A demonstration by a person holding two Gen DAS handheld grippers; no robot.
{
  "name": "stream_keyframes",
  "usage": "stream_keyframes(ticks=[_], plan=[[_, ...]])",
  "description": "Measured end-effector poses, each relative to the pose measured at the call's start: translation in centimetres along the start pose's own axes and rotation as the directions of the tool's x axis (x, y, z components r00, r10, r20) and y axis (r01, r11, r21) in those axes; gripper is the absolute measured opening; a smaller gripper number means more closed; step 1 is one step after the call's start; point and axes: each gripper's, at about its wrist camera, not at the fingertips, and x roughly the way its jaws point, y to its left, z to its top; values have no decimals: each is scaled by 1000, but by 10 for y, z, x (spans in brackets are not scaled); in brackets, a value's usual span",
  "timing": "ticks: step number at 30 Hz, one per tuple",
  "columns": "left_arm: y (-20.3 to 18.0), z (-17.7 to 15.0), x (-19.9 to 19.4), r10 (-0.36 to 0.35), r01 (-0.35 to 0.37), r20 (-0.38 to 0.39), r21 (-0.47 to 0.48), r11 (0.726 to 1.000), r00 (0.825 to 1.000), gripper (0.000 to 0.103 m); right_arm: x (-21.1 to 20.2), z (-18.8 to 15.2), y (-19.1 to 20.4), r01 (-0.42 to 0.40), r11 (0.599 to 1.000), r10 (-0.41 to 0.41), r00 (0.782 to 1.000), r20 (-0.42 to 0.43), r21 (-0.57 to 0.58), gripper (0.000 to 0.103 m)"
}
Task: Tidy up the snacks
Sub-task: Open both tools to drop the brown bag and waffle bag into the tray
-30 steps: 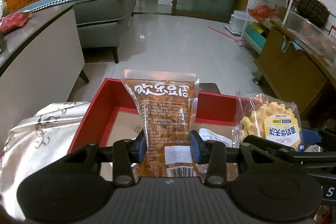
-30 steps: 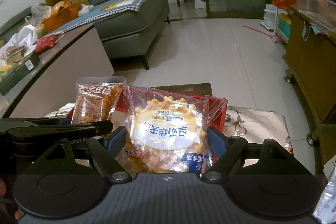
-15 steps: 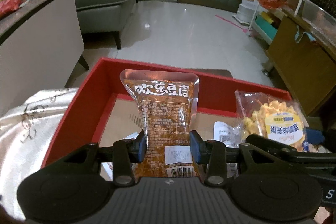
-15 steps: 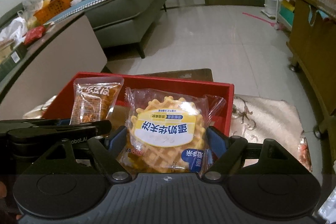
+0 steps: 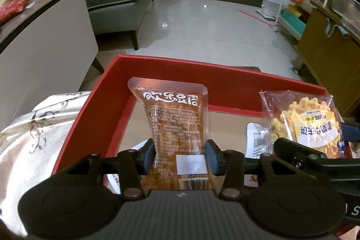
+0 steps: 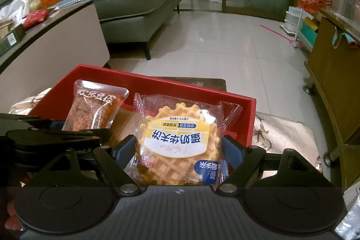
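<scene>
Two packets are in hand, one per gripper, both held over the red box [image 5: 222,80] that sits on a pale patterned cloth [image 5: 38,134]. In the left gripper [image 5: 180,155] the jaws are clamped on the lower part of a brown snack pouch [image 5: 177,120], which stands upright above the box's left side. In the right gripper [image 6: 177,149] the jaws are closed on the flanks of a waffle packet [image 6: 180,141], held above the box's right side, near its right wall.

Both look light. The brown snack pouch is a soft film bag with a flat sealed top; it keeps its shape when pinched low, so the grip near the barcode label seems sound, though the glossy film could slip if the squeeze eased. The waffle packet is likely the more fragile: the biscuit inside would crack under hard pressure, and the crinkled wrapper ends offer nothing firm. Holding it across the body of the waffle, as now, seems the better choice, with gentle force.

Counted: one red box, one brown snack pouch, one waffle packet. On the box floor lie at least two more small wrapped items, a white one [image 5: 257,141] between the held packets and another mostly hidden behind the left jaws; what they are I cannot tell
</scene>
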Motion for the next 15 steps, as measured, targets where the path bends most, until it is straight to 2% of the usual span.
stream_keyframes(ticks=[8, 15], plan=[[9, 0, -4, 38, -38, -3, 8, 999, 999, 42, 7, 0, 6, 8, 1000, -9, 1000, -27, -16, 91], [14, 4, -24, 56, -57, 44, 15, 998, 997, 43, -1, 2, 15, 10, 999, -11, 1000, -11, -42, 91]])
